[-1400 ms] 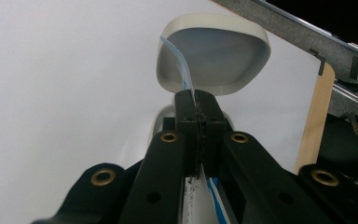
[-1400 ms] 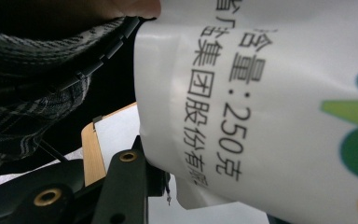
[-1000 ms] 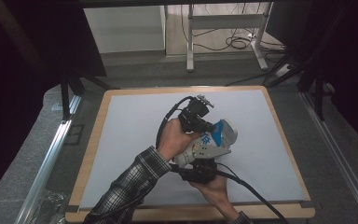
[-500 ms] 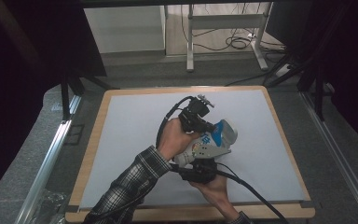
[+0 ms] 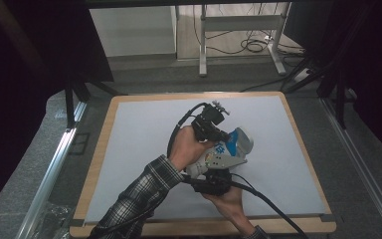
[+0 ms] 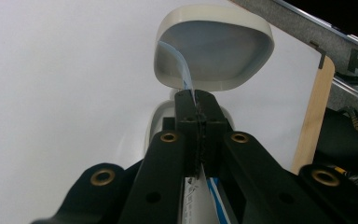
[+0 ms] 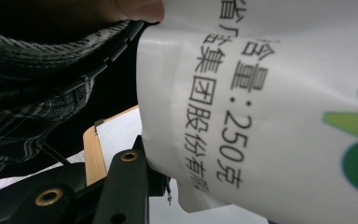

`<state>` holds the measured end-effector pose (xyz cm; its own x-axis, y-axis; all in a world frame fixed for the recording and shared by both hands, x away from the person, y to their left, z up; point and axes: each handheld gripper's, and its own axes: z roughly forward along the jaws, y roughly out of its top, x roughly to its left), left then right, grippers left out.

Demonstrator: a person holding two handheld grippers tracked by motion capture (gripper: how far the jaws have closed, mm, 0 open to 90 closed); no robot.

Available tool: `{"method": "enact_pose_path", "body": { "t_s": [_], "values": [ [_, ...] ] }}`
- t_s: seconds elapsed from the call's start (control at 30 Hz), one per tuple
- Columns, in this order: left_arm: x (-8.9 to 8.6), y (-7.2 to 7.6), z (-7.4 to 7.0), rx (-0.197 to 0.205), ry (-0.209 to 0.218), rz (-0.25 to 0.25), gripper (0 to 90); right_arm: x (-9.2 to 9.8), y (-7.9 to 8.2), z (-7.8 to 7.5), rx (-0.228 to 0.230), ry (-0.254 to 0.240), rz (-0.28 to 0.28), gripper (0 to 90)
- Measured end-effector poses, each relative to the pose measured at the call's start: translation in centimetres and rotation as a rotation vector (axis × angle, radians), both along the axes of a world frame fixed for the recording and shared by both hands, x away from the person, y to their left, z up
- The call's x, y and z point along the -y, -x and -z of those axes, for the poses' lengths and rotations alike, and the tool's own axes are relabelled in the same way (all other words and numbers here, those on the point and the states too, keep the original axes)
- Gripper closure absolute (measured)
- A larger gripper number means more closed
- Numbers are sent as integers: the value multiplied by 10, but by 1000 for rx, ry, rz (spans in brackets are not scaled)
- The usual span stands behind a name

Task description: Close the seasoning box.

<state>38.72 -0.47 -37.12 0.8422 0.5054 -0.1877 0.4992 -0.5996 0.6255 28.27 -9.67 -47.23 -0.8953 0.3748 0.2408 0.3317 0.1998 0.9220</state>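
A white work surface with a light wooden border sits on grey carpet-like matting, metal rails along both sides, a white metal table frame beyond with black cables on the floor, surroundings dark.

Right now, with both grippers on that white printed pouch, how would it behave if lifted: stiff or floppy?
Probably floppy: the white printed pouch shows a thin, crinkled lower edge in the right gripper view. Its film looks glossy, so it may slip; the left gripper pinches a thin strip of it with jaws shut tight. The right gripper grips the fuller end, so it likely sags between them.
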Motion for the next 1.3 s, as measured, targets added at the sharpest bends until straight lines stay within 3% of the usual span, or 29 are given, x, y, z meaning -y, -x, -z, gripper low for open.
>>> {"method": "enact_pose_path", "body": {
  "t_s": [1.3],
  "values": [
    [3,-1,1,-12,-12,4,894,1,0,-2,-2,-10,6,632]
  ]
}}
